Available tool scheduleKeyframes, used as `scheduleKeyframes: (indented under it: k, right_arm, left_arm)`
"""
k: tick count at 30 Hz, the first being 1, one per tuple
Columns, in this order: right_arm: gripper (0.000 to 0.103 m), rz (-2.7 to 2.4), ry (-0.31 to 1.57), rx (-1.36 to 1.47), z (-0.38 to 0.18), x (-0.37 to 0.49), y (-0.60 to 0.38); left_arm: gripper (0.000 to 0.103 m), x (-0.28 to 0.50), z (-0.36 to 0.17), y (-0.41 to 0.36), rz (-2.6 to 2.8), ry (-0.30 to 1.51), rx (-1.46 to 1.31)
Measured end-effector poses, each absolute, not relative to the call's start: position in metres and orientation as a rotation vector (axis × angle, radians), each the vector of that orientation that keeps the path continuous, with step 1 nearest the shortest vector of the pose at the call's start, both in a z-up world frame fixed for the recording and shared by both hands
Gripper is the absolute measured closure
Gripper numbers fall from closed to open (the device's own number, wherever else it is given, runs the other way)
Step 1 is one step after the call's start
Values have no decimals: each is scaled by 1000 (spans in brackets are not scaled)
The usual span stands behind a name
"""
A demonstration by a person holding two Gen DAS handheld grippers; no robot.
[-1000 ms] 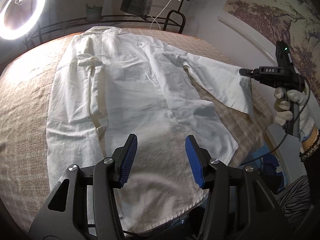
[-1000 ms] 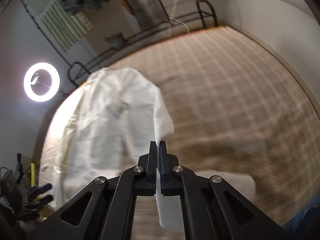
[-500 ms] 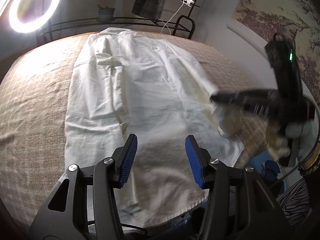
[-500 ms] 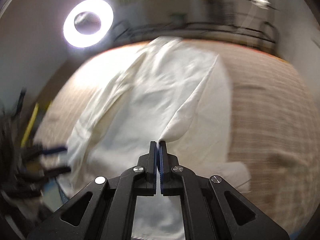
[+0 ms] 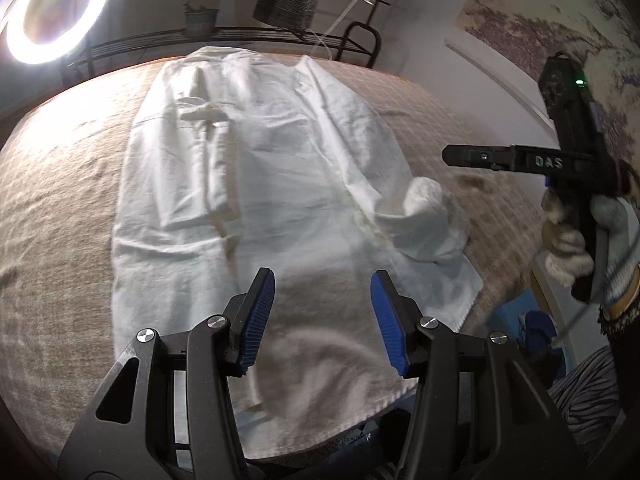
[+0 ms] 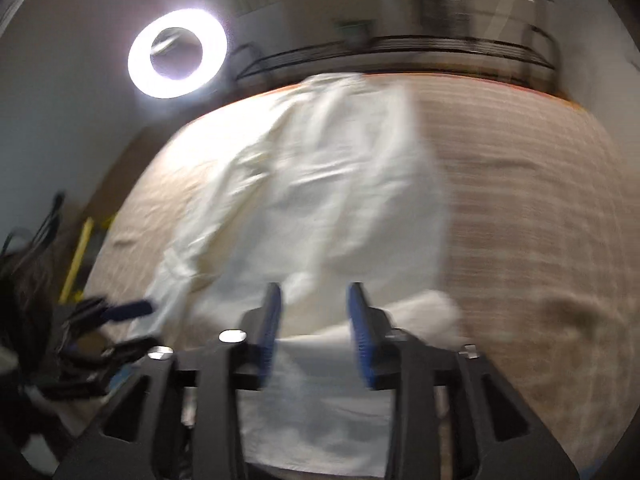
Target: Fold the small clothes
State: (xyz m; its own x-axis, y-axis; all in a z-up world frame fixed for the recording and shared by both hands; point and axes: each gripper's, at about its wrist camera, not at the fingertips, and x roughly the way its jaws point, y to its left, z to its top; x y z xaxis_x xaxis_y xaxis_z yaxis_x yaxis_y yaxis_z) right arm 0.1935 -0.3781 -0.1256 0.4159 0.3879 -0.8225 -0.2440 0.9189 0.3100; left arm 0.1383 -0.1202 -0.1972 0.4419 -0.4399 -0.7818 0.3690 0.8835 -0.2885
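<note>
A white long-sleeved shirt lies flat on a tan checked bed cover, collar far, hem near. Its right sleeve lies folded inward in a loose bunch over the shirt's right side. My left gripper is open and empty, hovering over the hem. My right gripper is open and empty above the shirt; in the left wrist view it hangs above the bed's right edge, held by a gloved hand. The right wrist view is blurred.
A lit ring light stands at the far left. A black metal rail with a small plant and hanging clothes runs behind the bed. Blue items lie on the floor at the right, and the wall is close on that side.
My right gripper carried the sleeve from the bed's right edge inward over the shirt, opened and let it go. The sleeve now lies bunched on the shirt. The left gripper stayed open.
</note>
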Motion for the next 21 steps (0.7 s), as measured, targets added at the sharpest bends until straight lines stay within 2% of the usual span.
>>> scheduleKeyframes:
  k: [12,13,14,15,21]
  right_arm:
    - [56,184,1257,244,-198,202,-442]
    - [63,197,1259,240,-202,204,-439]
    - [79,214,1249,236,-204,204,-435]
    - [102,238,1241,238,-202,203,-431]
    - [103,417,1091,148,-150,176,-396]
  left_arm:
    - [52,142,-202,-132,-511,1007,-84]
    - [52,142,-203,-130,-505,1011,-91]
    - [52,143,-204,-128,-501,1013,-95]
    - [52,144,-204,-126,-496,1014,-98]
    - [52,148,-204,-107,-469,1018,-163]
